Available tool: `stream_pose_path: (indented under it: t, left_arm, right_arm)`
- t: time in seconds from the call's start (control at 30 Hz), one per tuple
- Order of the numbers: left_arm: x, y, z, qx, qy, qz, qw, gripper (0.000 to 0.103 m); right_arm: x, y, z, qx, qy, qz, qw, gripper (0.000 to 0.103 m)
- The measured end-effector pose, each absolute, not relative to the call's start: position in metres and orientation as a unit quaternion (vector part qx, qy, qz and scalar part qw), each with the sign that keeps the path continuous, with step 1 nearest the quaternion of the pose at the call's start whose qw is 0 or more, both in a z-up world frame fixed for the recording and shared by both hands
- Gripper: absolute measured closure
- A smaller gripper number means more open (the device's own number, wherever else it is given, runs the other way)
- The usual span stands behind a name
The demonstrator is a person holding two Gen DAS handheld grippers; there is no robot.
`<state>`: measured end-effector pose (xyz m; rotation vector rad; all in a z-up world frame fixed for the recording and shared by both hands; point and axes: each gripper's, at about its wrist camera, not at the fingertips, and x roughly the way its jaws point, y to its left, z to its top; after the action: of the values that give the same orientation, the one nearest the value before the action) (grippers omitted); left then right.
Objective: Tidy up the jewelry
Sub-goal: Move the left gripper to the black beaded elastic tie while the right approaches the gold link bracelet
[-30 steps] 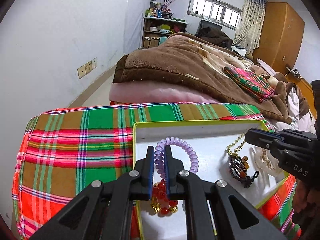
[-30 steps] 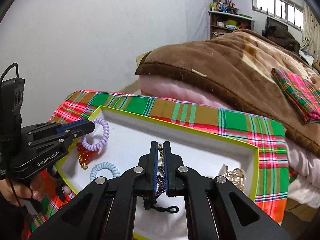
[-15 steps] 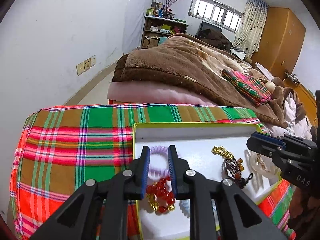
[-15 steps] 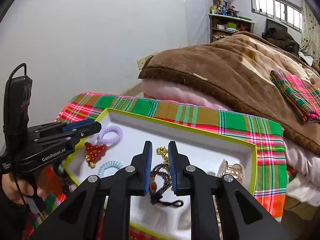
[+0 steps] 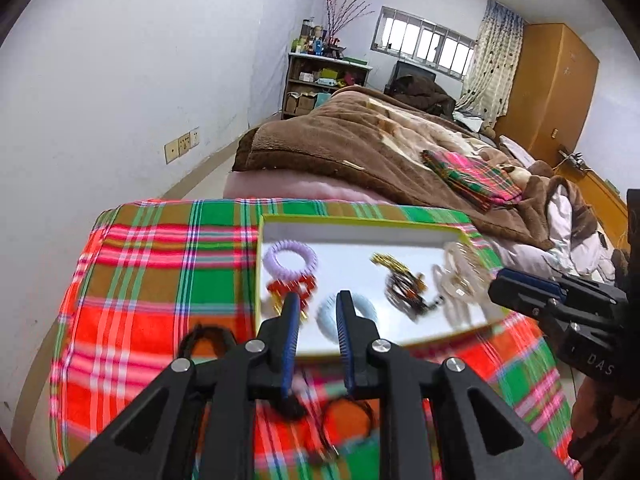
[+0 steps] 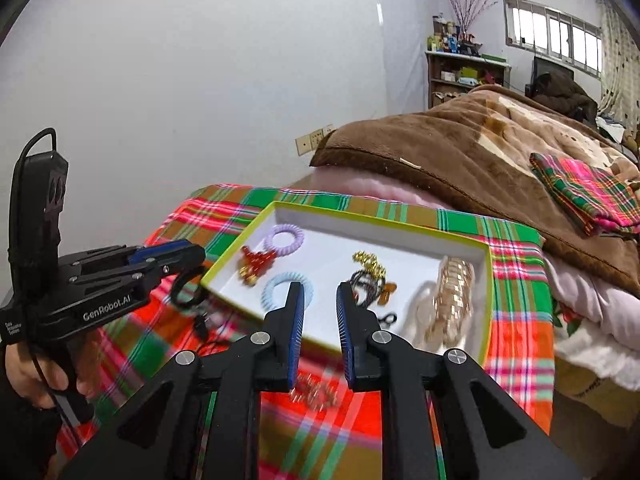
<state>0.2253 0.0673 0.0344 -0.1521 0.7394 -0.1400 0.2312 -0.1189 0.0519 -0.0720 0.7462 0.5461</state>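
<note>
A: Cloth [image 5: 152, 280] under the tray [image 6: 486, 280]?
B: Woven plaid fabric, matt. Tray looks like paper card, smooth white inside, lime rim.
A: Jewelry?
B: Purple coil [image 6: 285, 239] and blue coil [image 6: 276, 290] are plastic w/ slight sheen. Red beads [image 6: 256, 262] glossy. Gold chain [image 6: 370, 263] metallic, shiny. Bangles [image 6: 454, 288] gold-tone, shiny; blurred, so metal vs plastic unclear.
A: Grippers?
B: Left gripper [image 5: 317, 303] and right gripper [image 6: 319, 293]: matt black plastic, ribbed blue pads [image 6: 298, 312], bright metal screws.
A: Bg?
B: Blanket [image 5: 360, 148] brown fleece, fuzzy. Wardrobe [image 5: 560, 80] wood, smooth. Wall [image 6: 200, 80] painted, matt.
</note>
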Motion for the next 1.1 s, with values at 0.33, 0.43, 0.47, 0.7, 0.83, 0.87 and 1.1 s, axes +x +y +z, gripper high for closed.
stream_pose_path:
  t: [0.33,0.43,0.47,0.7,0.83,0.87,1.1]
  left_arm:
    - [0.149,0.053,0.045,-0.086,0.348,-0.064,0.931,0.083]
    - [0.130,0.050,0.043,-0.088,0.351,-0.054,0.931,0.083]
    - [0.124,0.050,0.042,-0.089,0.351,-0.051,0.931,0.083]
    - [0.091,0.051,0.033,-0.109,0.352,-0.041,0.929,0.083]
    - [0.079,0.051,0.026,-0.111,0.358,-0.042,0.926,0.083]
    - [0.077,0.051,0.025,-0.113,0.358,-0.042,0.926,0.083]
    - [0.074,0.052,0.016,-0.117,0.368,-0.043,0.921,0.081]
  right_arm:
    - [0.162,-0.133,0.064,-0.046,0.343,0.276,0.897,0.086]
    - [0.145,-0.136,0.063,-0.045,0.343,0.283,0.894,0.083]
    - [0.139,-0.138,0.061,-0.043,0.343,0.283,0.894,0.082]
    - [0.110,-0.147,0.047,-0.033,0.355,0.285,0.890,0.068]
    - [0.104,-0.151,0.043,-0.027,0.362,0.284,0.888,0.068]
    - [0.104,-0.152,0.041,-0.025,0.363,0.283,0.888,0.068]
    - [0.106,-0.151,0.033,-0.027,0.366,0.271,0.890,0.068]
